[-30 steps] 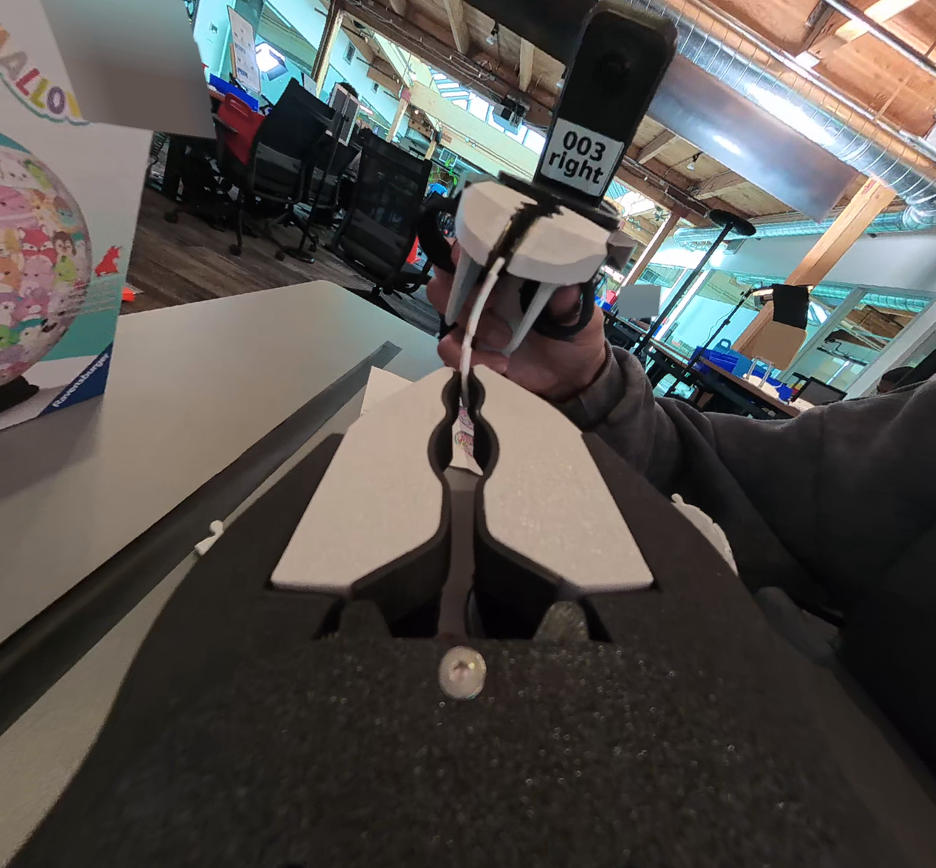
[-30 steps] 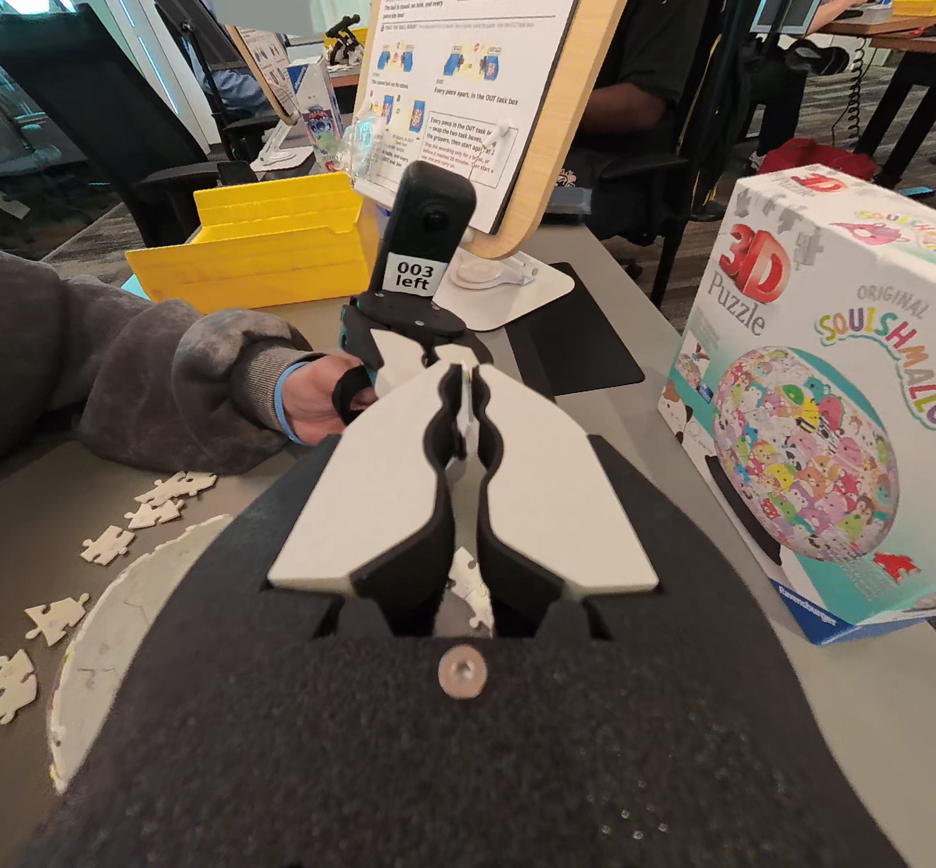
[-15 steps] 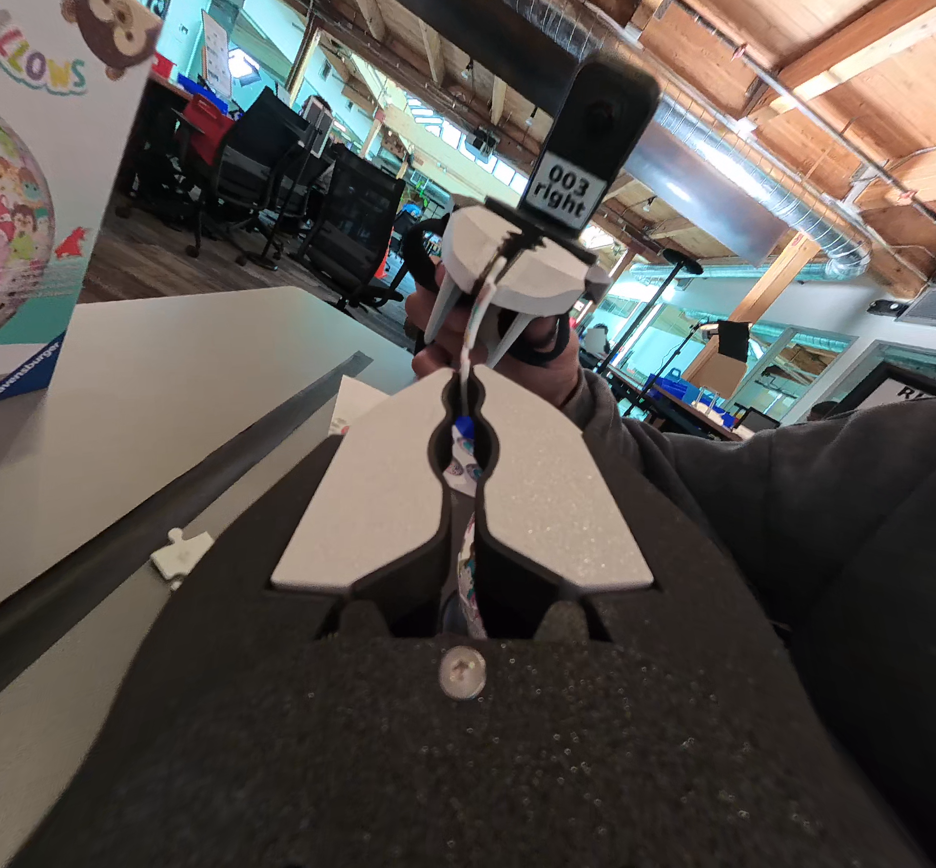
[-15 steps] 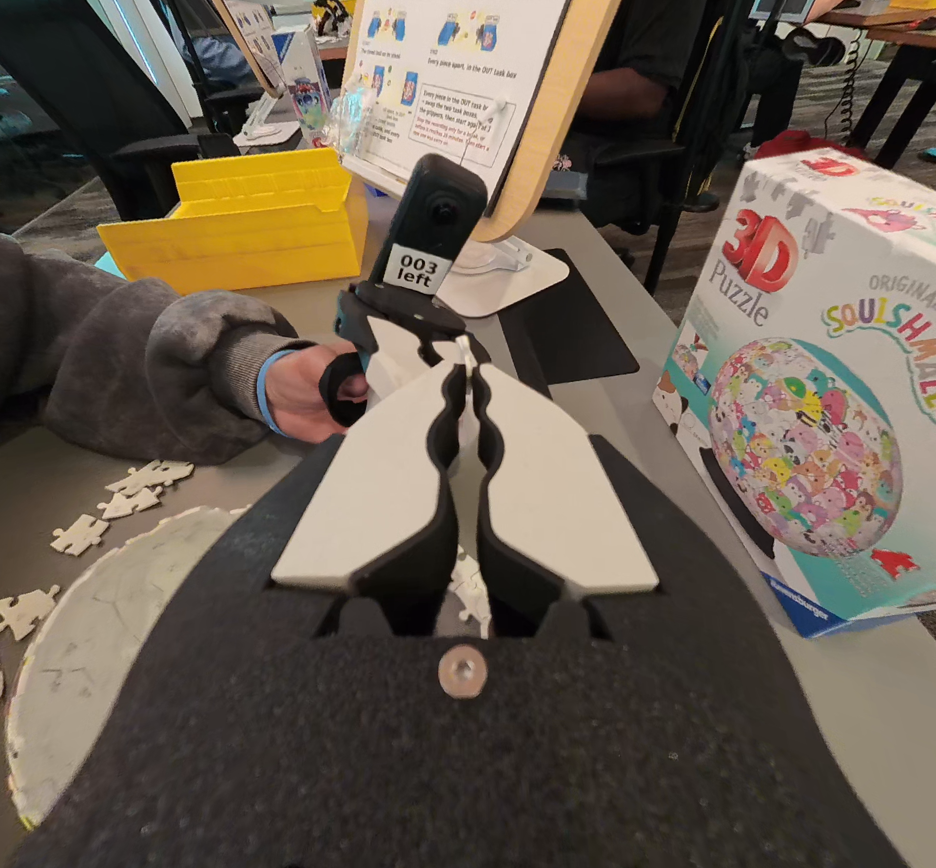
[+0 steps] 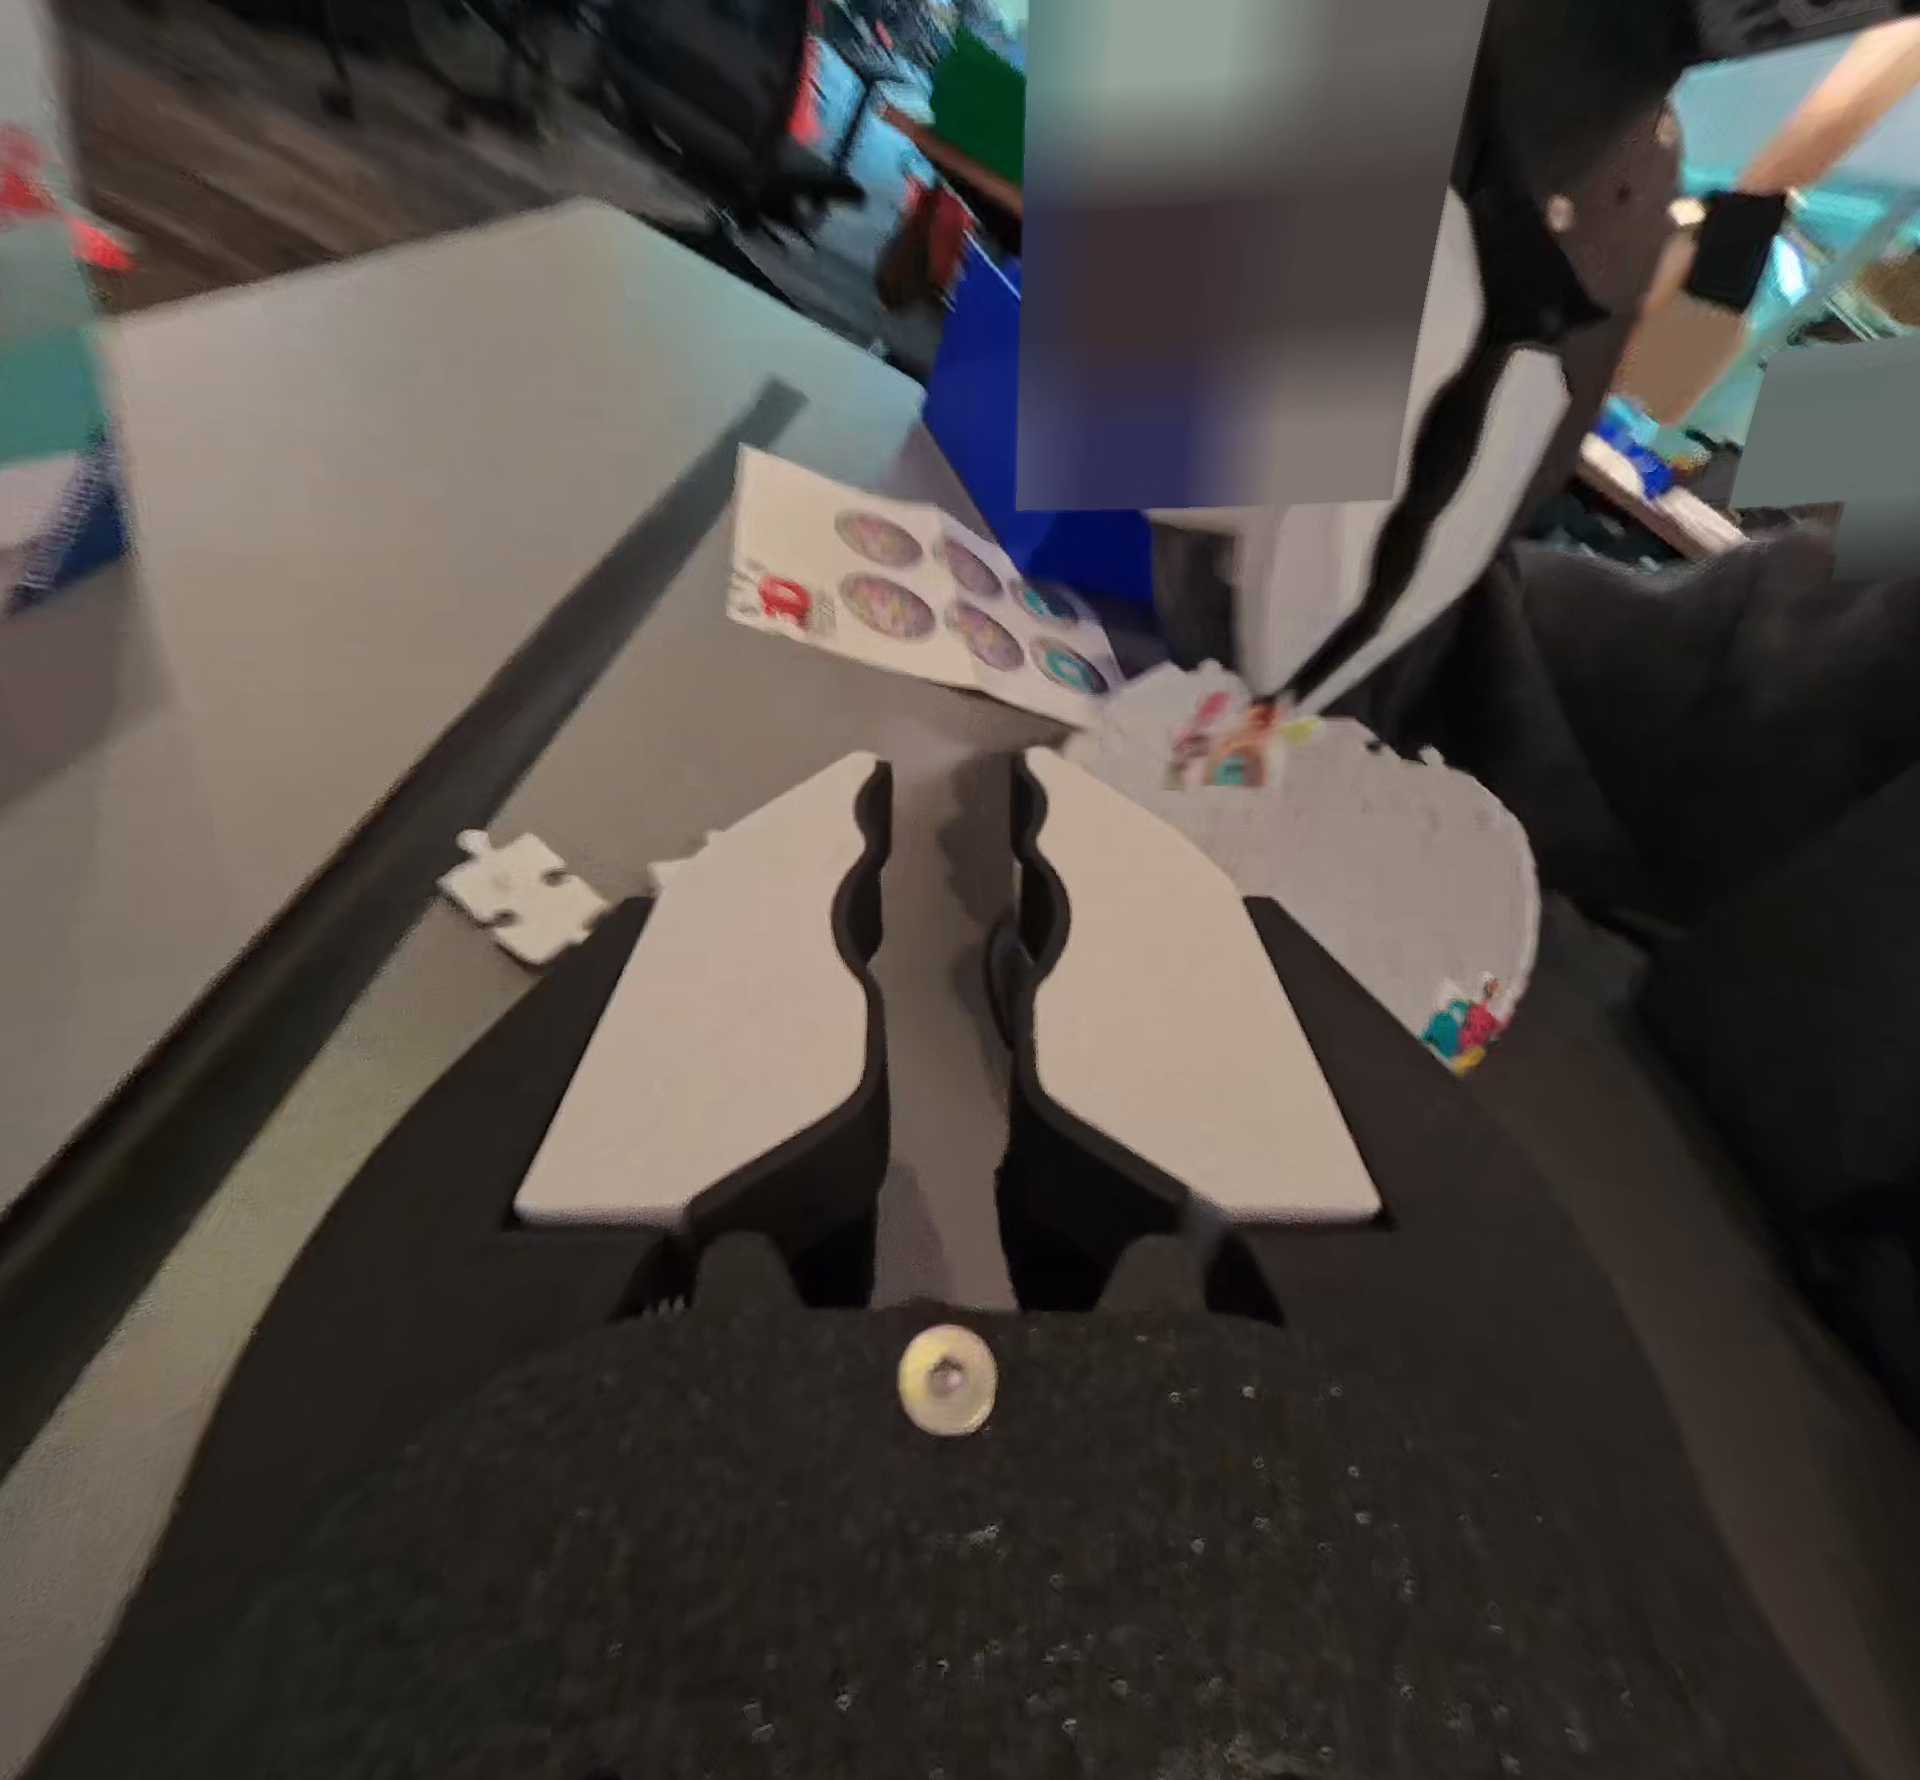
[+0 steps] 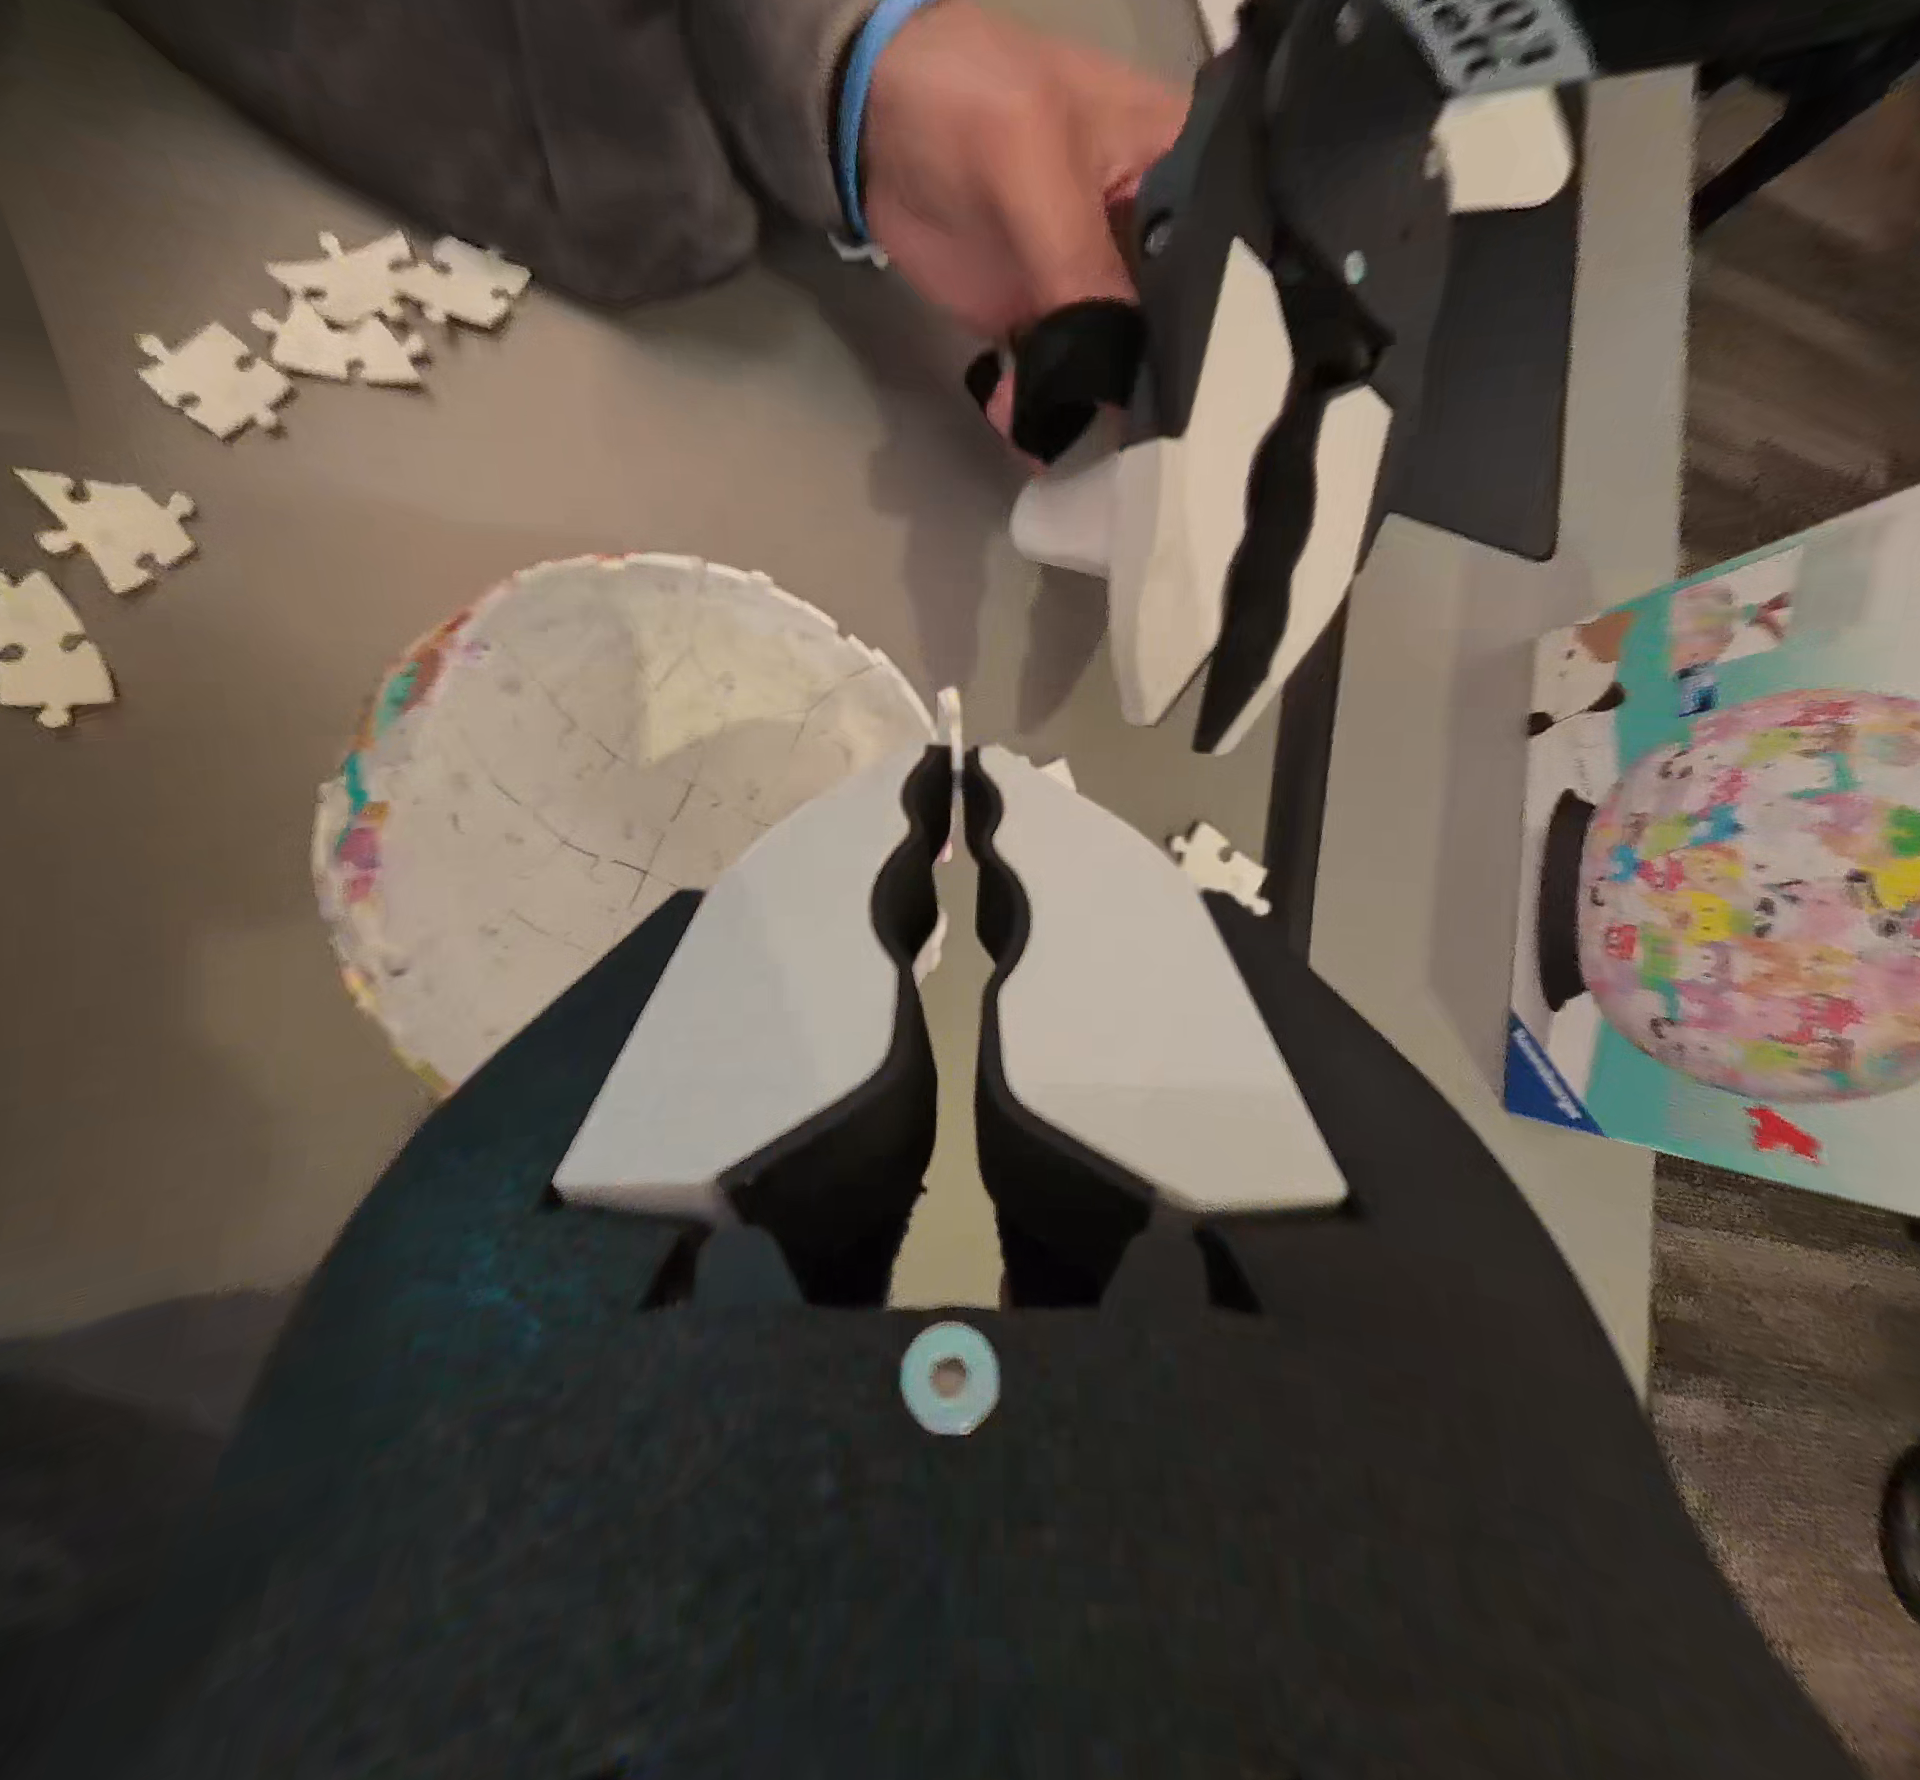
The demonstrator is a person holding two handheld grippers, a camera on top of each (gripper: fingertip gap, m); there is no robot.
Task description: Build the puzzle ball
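half shell (image 6: 623, 795) built; right gripper (image 6: 958, 785) fingers clamp a piece (image 6: 948, 722) at its rim, left gripper (image 5: 951, 795) fingers apart; loose pieces (image 6: 343, 317) remain.

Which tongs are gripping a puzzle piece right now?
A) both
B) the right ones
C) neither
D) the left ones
B: the right tongs are pinched on a thin white puzzle piece beside the half-built ball, while the left tongs are parted with only table between them.

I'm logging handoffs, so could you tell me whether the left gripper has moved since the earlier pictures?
Yes. The left gripper has swung down from facing the right gripper to hang, jaws open and empty, over the table beside the puzzle box.
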